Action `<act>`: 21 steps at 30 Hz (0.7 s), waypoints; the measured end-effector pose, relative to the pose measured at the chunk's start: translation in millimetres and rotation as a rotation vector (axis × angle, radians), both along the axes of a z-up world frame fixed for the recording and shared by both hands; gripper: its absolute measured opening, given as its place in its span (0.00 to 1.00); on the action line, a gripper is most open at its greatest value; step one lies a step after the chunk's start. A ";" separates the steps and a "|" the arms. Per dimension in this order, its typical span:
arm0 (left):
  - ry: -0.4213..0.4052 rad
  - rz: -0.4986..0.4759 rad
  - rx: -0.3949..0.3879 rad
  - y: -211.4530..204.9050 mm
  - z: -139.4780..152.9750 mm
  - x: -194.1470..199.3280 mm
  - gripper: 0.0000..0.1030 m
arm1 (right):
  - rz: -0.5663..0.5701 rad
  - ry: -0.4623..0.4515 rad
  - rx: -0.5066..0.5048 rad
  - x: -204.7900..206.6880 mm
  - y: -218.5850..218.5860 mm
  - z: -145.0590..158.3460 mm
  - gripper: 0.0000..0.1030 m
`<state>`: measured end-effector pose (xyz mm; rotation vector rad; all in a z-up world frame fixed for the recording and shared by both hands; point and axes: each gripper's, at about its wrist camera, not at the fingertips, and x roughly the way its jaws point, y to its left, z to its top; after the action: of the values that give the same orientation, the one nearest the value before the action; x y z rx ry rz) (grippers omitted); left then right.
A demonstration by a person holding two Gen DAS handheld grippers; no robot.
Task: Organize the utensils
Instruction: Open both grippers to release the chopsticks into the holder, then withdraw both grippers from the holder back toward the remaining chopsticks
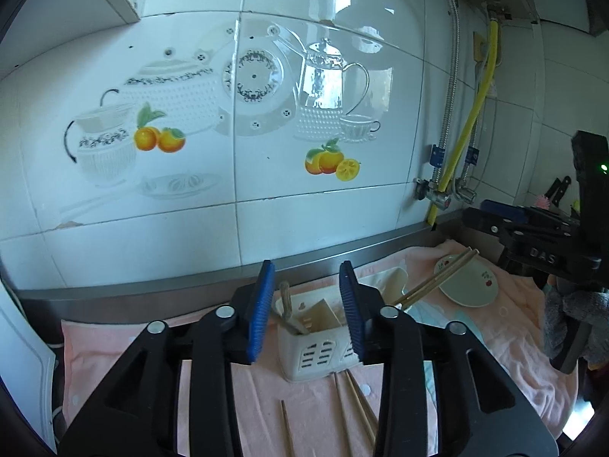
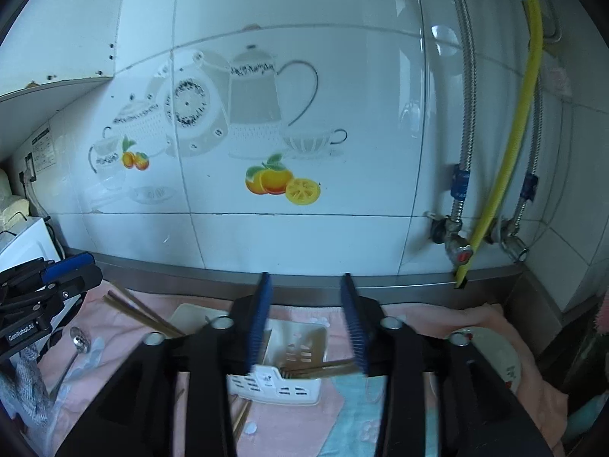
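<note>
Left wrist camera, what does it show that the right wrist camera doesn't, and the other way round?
Only the left wrist view shows the wooden-handled utensil standing in the white utensil holder, and knife handles at far right. Only the right wrist view shows the metal spoon on the pink towel and a white appliance at left. Both show the holder, chopsticks, the cherry-print dish, the towel, and open, empty blue jaws.

Glossy wall tiles (image 1: pixel 323 209); white plastic caddy (image 1: pixel 316 354); wooden chopsticks (image 1: pixel 437 278); pink cloth towel (image 1: pixel 266 400).
</note>
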<state>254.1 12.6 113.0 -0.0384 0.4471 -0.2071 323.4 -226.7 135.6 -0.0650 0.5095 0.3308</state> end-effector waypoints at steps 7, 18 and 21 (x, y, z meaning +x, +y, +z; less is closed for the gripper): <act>-0.004 0.042 -0.013 11.4 -5.4 -32.4 0.67 | 0.014 -0.063 -0.021 -46.2 -4.0 1.1 0.70; 0.022 0.097 -0.027 36.5 -37.0 -88.3 0.84 | 0.014 -0.024 -0.001 -114.5 -11.1 -38.3 0.84; 0.028 0.108 -0.027 42.0 -48.1 -103.0 0.87 | 0.010 -0.010 -0.006 -133.4 -9.6 -56.1 0.85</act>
<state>151.0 54.6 65.0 -0.0919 0.4685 -0.1071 190.0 -236.3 79.5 -0.0744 0.5006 0.3384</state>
